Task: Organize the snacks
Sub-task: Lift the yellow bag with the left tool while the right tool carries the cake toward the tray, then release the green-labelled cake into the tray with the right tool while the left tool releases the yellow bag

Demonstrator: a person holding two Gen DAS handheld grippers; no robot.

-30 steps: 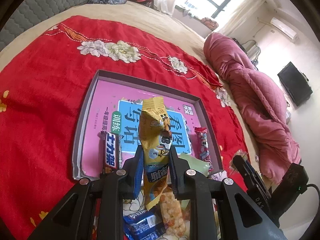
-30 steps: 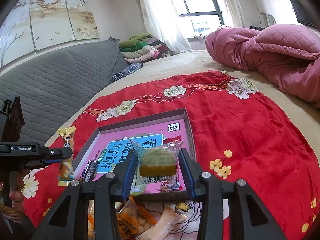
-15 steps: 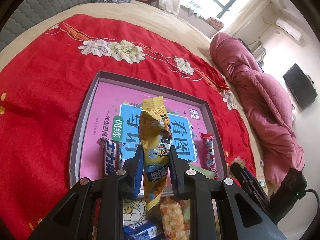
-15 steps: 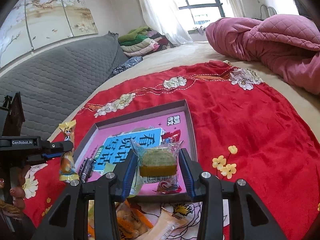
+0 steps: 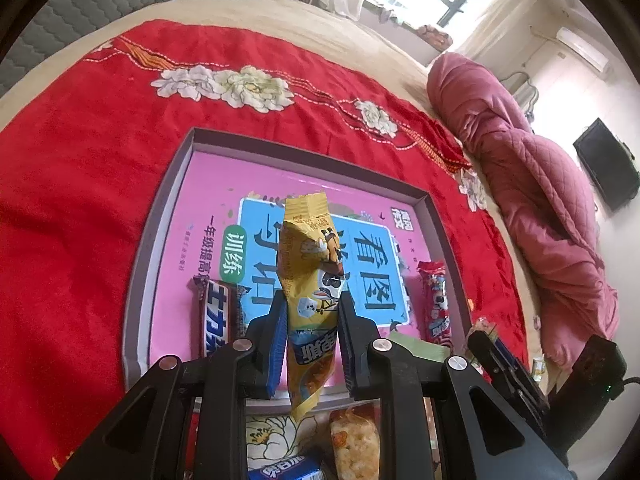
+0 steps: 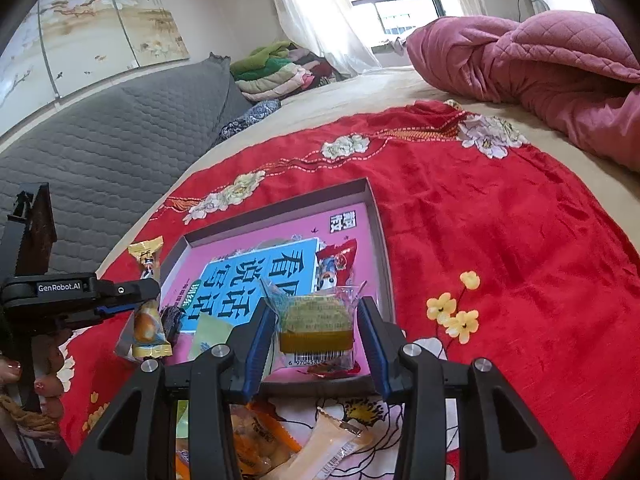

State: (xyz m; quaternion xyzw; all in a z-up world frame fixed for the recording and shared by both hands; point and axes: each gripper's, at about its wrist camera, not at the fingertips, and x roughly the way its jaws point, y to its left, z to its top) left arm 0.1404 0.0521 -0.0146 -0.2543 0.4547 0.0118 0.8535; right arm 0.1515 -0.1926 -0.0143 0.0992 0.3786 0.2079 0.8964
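Observation:
My left gripper (image 5: 310, 312) is shut on a tall yellow snack packet (image 5: 310, 264) and holds it upright over the near edge of a grey box lid with a pink and blue bottom (image 5: 160, 216). My right gripper (image 6: 318, 320) is shut on a clear-wrapped green and brown pastry (image 6: 316, 324) above the lid's near right corner (image 6: 380, 248). In the lid lie a brown chocolate bar (image 5: 214, 320), a red candy packet (image 5: 434, 300) and a pale green packet (image 6: 208, 336). The left gripper and its yellow packet (image 6: 148, 316) also show at the left of the right wrist view.
Loose snacks lie on the red flowered cloth (image 5: 80, 200) near me: a puffed-rice bar (image 5: 354, 444), a blue packet (image 5: 284, 472), orange and cream packets (image 6: 280, 440). A pink quilt (image 6: 540, 64) lies at the far right. A grey headboard (image 6: 100, 152) stands left.
Both grippers have moved forward over the near part of the lid, each still holding its snack. The lid looks nearer and larger in both views.

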